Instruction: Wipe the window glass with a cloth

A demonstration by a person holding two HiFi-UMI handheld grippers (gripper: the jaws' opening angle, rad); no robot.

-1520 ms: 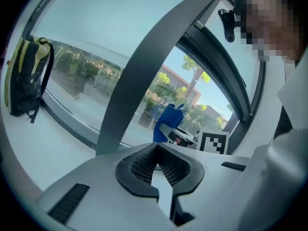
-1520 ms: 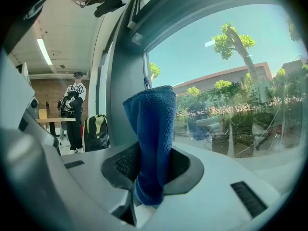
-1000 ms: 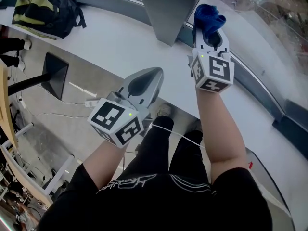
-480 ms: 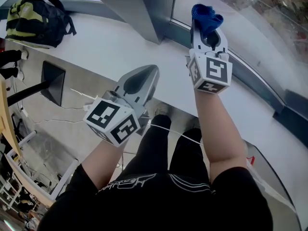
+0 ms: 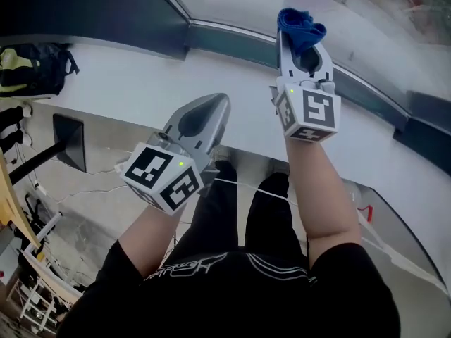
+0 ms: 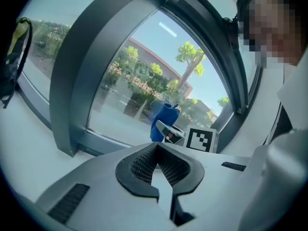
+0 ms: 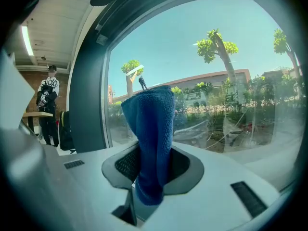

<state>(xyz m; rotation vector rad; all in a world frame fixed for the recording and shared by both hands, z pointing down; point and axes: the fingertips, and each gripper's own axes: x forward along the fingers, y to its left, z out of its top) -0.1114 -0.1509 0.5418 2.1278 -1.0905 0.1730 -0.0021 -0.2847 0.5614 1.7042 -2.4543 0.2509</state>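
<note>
The right gripper (image 7: 150, 170) clamps a blue cloth (image 7: 153, 124) that sticks up from its jaws close to the window glass (image 7: 211, 52), contact unclear, above the white sill (image 5: 127, 83), while the left gripper (image 6: 157, 166), jaws together on nothing, hangs beside it, nearer the person

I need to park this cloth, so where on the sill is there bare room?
The white sill is bare between the backpack at its left end and the left gripper, and again right of the right gripper holding the blue cloth, along the window frame. Only the backpack end is crowded.
</note>
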